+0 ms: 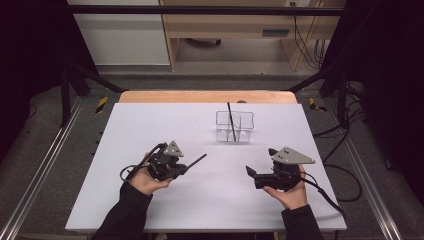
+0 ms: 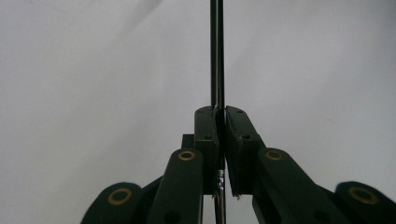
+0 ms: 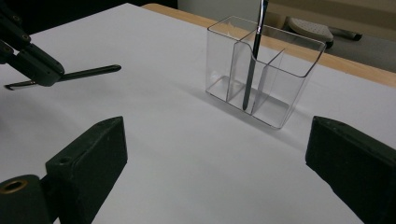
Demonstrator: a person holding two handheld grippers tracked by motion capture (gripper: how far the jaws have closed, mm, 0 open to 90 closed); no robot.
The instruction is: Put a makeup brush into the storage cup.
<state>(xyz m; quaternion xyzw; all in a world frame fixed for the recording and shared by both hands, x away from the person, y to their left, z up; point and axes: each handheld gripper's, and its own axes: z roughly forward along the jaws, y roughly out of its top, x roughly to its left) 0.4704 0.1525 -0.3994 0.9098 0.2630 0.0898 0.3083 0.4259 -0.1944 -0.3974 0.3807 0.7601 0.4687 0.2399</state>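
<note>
One clear plastic holder [image 1: 235,127], thin-walled, boxy, split by partitions into compartments, stands on the white table [image 1: 150,125] ahead of both grippers. A slim dark brush [image 3: 254,56] leans inside it, tip on the floor of a middle compartment, handle rising past the rim. Left gripper [image 2: 221,114]: jaws pinched tight on a second brush [image 2: 216,51], a thin, glossy black rod running straight out beyond the pads, clear of the table, well apart from the holder. Right gripper [image 3: 215,154]: matte black jaws spread wide, nothing between them, facing the holder.
</note>
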